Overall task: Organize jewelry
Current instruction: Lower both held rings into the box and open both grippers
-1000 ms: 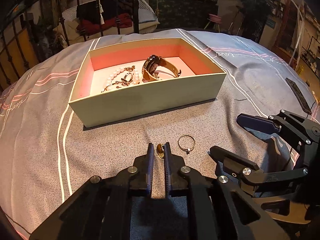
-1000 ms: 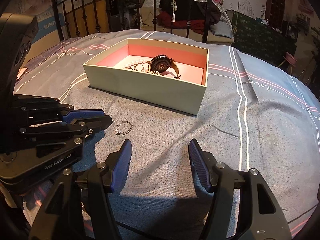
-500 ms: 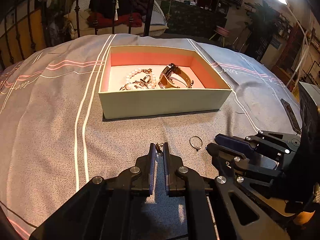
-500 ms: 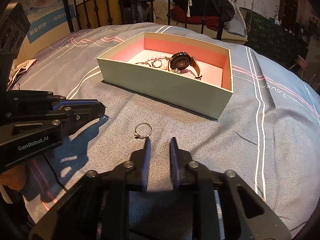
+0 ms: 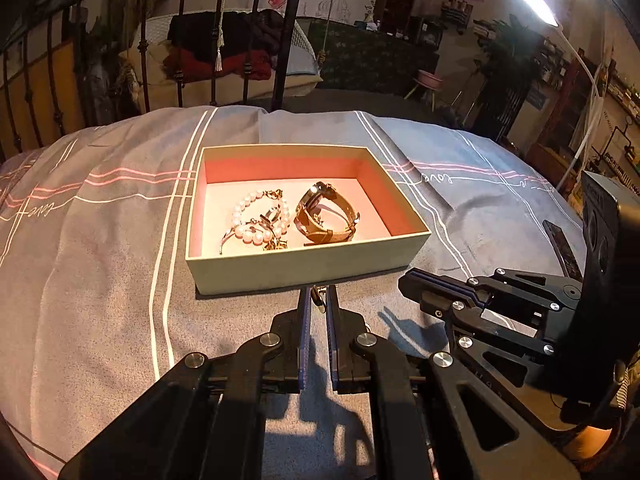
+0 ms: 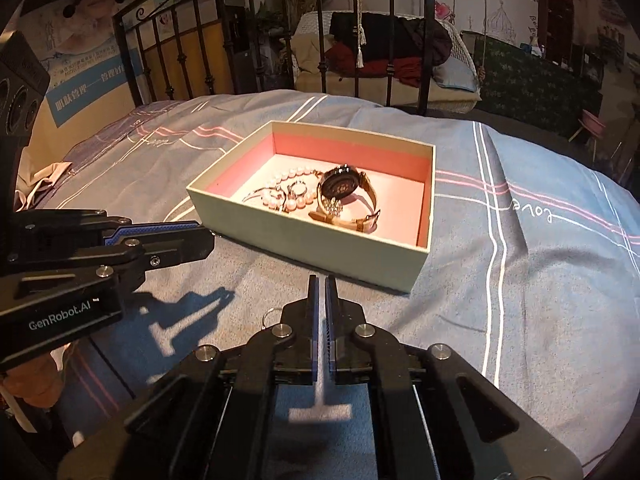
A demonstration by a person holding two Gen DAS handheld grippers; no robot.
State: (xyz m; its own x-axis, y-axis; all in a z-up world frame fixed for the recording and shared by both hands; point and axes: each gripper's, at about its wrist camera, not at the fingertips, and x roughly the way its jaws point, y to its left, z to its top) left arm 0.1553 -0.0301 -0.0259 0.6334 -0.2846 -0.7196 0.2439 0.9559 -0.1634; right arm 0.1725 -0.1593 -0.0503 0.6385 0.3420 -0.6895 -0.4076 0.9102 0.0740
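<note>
An open box (image 5: 300, 268) with a pink lining sits on the grey bedspread. Inside it lie a pearl bracelet (image 5: 256, 216) and a watch (image 5: 324, 216). My left gripper (image 5: 318, 294) is shut on a small gold piece (image 5: 318, 295), held above the bed just before the box's near wall. In the right wrist view the box (image 6: 320, 244) lies ahead of my right gripper (image 6: 322, 280). Its jaws are closing to a thin slit with nothing between them. A silver ring (image 6: 271, 314) lies on the bedspread beside its left finger, partly hidden. The left gripper (image 6: 206, 236) shows at the left.
A dark flat device (image 5: 560, 244) lies on the bedspread at the right. A black metal bed rail (image 5: 288, 36) stands behind the bed, with piled clothes beyond it. My right gripper (image 5: 404, 280) reaches in close beside the left one.
The right gripper's jaws have gone from wide open to nearly together, empty. Both grippers have risen. The left still holds the gold piece, now off the bed. The ring stays on the bedspread.
</note>
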